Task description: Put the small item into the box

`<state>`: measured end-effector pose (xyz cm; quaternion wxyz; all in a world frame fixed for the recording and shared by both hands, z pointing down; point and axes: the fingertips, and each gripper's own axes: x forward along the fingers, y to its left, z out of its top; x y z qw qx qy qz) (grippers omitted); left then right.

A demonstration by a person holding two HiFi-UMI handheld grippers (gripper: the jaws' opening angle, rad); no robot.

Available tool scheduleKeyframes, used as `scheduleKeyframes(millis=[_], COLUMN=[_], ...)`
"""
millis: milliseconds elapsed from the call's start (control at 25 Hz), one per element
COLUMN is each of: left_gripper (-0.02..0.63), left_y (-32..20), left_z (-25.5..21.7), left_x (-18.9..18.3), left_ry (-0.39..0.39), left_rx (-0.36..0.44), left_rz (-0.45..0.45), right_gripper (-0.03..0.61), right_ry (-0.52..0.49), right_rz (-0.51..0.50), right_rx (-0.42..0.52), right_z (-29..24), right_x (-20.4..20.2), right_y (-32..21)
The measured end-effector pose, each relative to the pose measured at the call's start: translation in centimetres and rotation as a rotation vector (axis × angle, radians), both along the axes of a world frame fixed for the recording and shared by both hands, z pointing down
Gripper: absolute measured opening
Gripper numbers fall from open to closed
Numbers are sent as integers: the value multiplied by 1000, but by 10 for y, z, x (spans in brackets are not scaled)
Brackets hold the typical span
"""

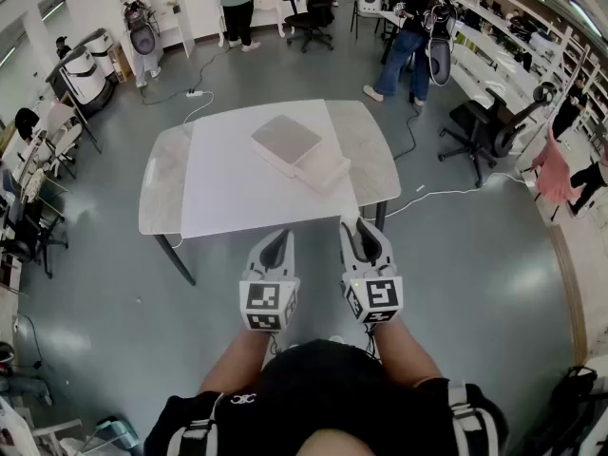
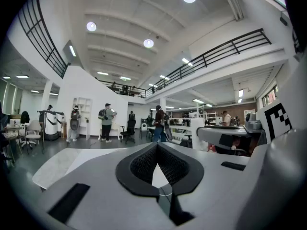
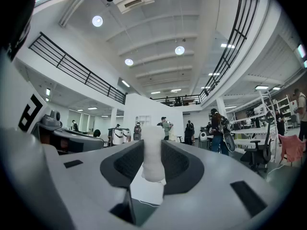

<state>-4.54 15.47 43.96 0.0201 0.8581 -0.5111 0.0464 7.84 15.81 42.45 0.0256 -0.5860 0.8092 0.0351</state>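
A white box [image 1: 302, 153] lies open on the far right part of the table [image 1: 163, 183], on a white sheet [image 1: 237, 193]. Both grippers hang side by side in front of the table's near edge, short of the box. My right gripper [image 1: 362, 234] is shut on a small white cylindrical item [image 3: 153, 152], which stands upright between the black pads [image 3: 178, 163]. The left gripper [image 1: 275, 238] is shut, its tips touching and nothing between them [image 2: 157, 150].
Several people stand beyond the table, one at the back [image 1: 237, 3] and one at the far right [image 1: 404, 36]. Office chairs [image 1: 484, 131] and long desks line the right side. A white cable [image 1: 446, 195] runs across the floor by the table's right legs.
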Motion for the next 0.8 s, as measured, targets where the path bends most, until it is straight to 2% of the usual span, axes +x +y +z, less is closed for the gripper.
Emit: scheduleKeyframes(millis=[360, 800], left_gripper=[5, 5], left_y=[-13, -9], left_z=[-2, -1], left_x=[-3, -34], left_ry=[17, 55], left_rx=[-3, -8], left_rz=[-3, 26], right_gripper=[112, 112], right_ry=[-10, 8], right_rz=[3, 25], right_rx=[6, 14], right_z=[-2, -5], right_x=[0, -31], right_y=[-15, -6])
